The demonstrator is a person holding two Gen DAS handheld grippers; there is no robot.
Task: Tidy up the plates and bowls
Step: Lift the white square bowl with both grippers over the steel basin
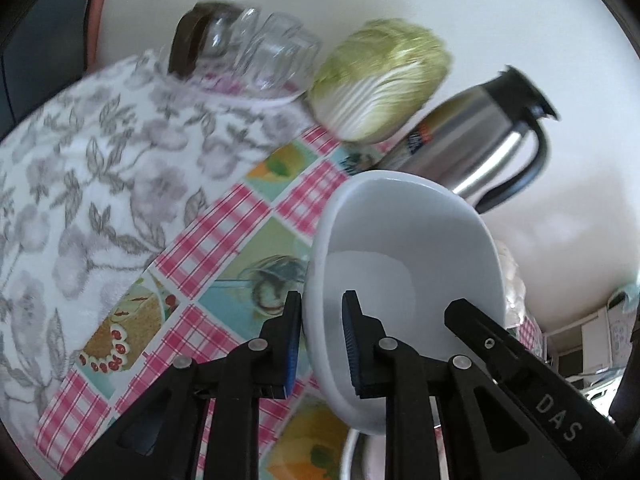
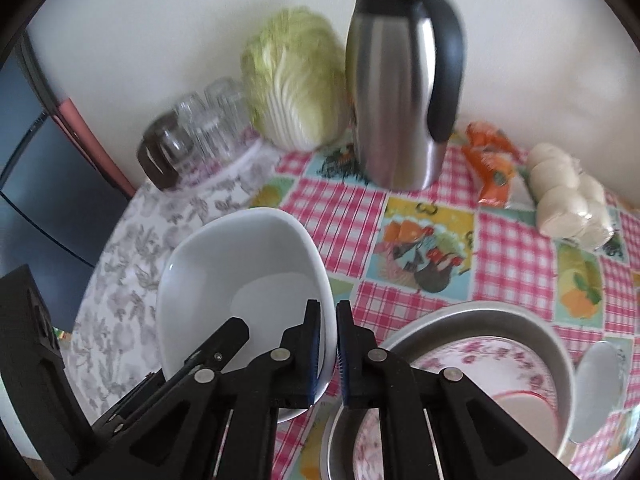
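I hold the white bowl [image 1: 400, 248] between both tools, tilted above the checked cloth [image 1: 224, 232]. My left gripper [image 1: 320, 344] pinches its near-left rim, one finger [image 1: 356, 344] inside the bowl and one outside. My right gripper [image 2: 328, 344] is nearly closed on the opposite rim. The metal basin [image 2: 472, 320] with a flowered plate [image 2: 516, 364] sits just right of the bowl.

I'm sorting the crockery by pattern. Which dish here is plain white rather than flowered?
The white bowl clamped at its rim by both grippers is plain; the plate lying in the metal basin has pink flowers.
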